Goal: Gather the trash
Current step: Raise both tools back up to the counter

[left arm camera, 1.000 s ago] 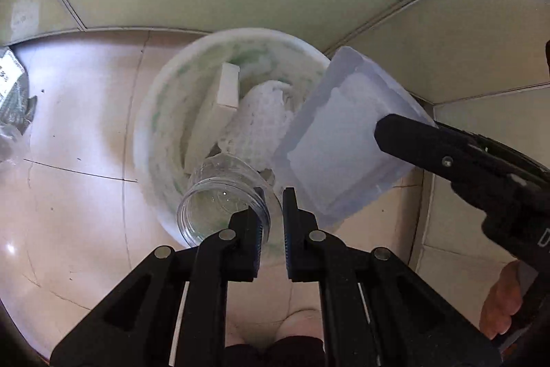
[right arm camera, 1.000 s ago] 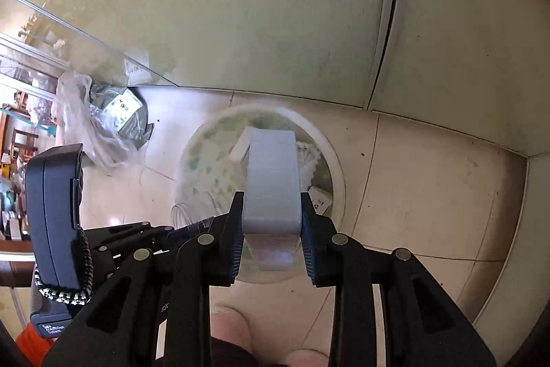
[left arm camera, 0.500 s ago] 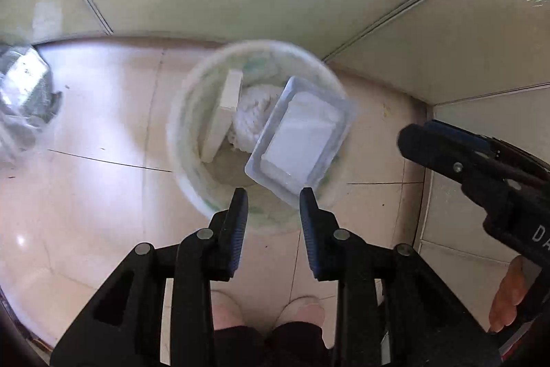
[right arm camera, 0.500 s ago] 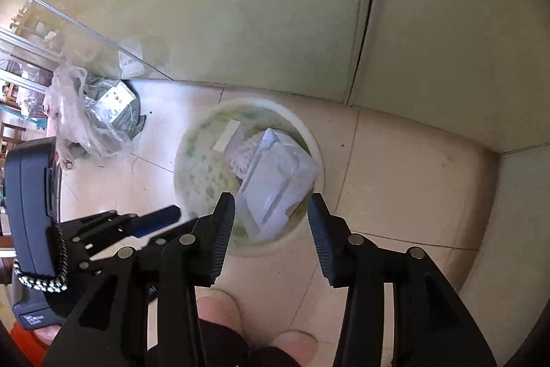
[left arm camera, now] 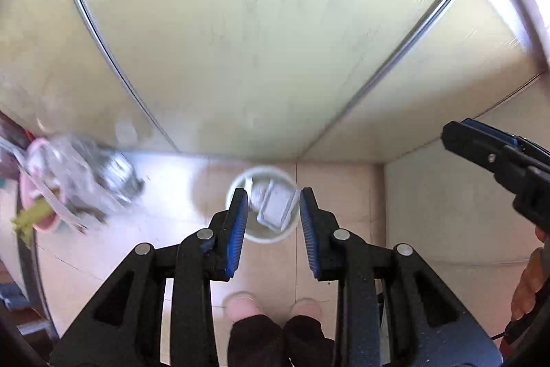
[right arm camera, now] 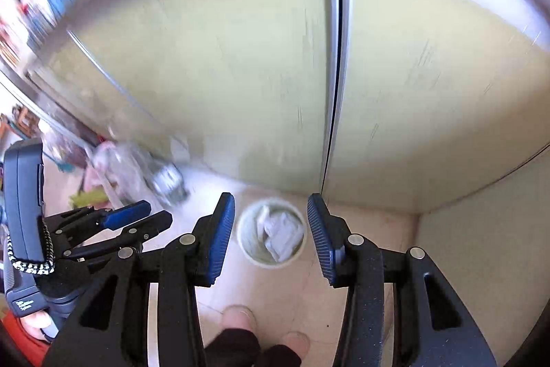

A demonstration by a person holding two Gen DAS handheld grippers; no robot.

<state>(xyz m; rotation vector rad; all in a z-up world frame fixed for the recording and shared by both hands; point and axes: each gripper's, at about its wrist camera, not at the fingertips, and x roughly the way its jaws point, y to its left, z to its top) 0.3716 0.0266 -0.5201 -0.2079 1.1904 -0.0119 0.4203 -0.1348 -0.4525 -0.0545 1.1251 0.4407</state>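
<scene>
A round white trash bin point(left arm camera: 237, 186) stands on the tiled floor far below, also in the right wrist view point(right arm camera: 249, 251). It holds a pale plastic tray point(left arm camera: 275, 208) point(right arm camera: 283, 238) and crumpled white trash point(left arm camera: 256, 195). My left gripper point(left arm camera: 273, 222) is open and empty, high above the bin. My right gripper point(right arm camera: 271, 229) is open and empty too, high above the bin. The right gripper shows at the right edge of the left wrist view point(left arm camera: 498, 160), and the left gripper shows at the left of the right wrist view point(right arm camera: 113, 229).
A pale green cabinet wall point(left arm camera: 257, 40) rises behind the bin. A pile of clear plastic bags and clutter point(left arm camera: 79, 181) lies on the floor to the left. The person's feet point(left arm camera: 275, 308) stand just in front of the bin.
Both grippers have let go: the clear jar and the pale tray dropped into the bin. Both have since risen far above it, jaws wider open.
</scene>
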